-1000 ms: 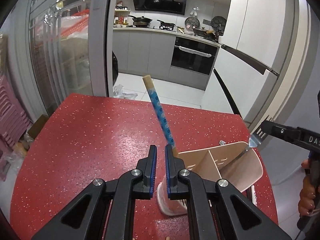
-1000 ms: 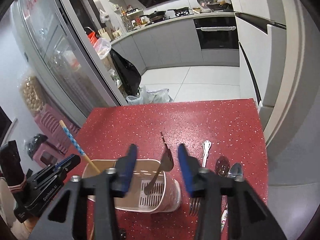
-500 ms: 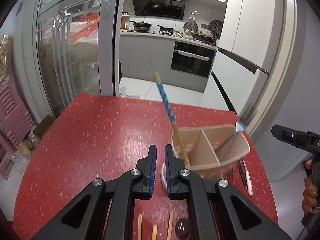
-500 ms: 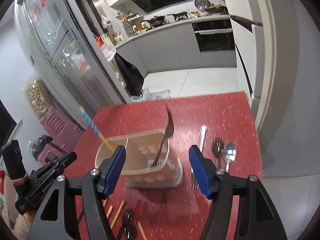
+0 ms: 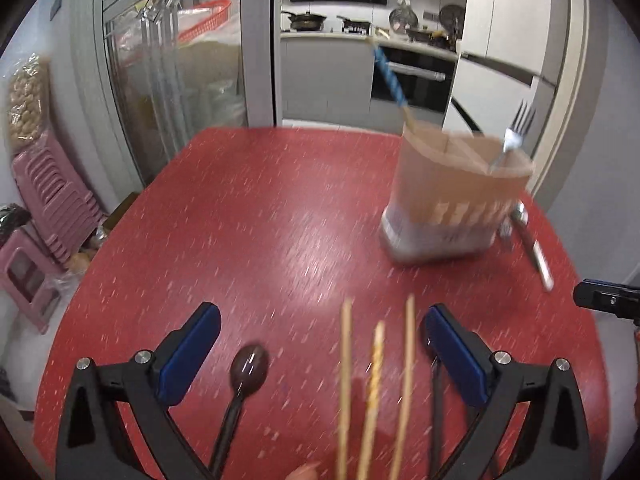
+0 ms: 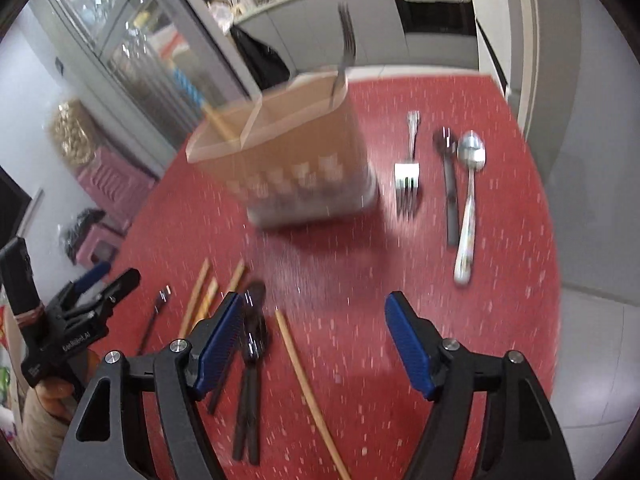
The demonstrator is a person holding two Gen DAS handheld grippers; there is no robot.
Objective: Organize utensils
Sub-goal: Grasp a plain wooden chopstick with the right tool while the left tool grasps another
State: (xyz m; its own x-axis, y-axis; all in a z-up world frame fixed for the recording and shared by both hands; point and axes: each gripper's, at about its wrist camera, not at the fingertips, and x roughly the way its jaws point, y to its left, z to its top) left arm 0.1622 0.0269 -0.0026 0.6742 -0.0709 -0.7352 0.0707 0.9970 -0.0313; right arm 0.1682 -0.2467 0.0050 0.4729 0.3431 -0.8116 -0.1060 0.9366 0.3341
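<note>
A beige divided utensil holder (image 5: 456, 196) (image 6: 288, 160) stands on the red table (image 5: 240, 220), holding a blue-patterned chopstick (image 5: 390, 76) and a fork (image 5: 510, 140). My left gripper (image 5: 320, 354) is open above three wooden chopsticks (image 5: 376, 384) and a dark spoon (image 5: 246, 372). My right gripper (image 6: 316, 336) is open, empty, over a loose chopstick (image 6: 308, 392) and dark utensils (image 6: 252, 344). The left gripper also shows in the right wrist view (image 6: 92, 292).
A steel fork (image 6: 408, 172), a black spoon (image 6: 448, 176) and a white-handled steel spoon (image 6: 470, 200) lie right of the holder. The table's right edge (image 6: 552, 280) drops to the floor. Pink stools (image 5: 36, 216) stand left of the table.
Both grippers pulled back from the holder and down towards the table. The left gripper opened from shut; the right stayed open. The fork now stands in the holder.
</note>
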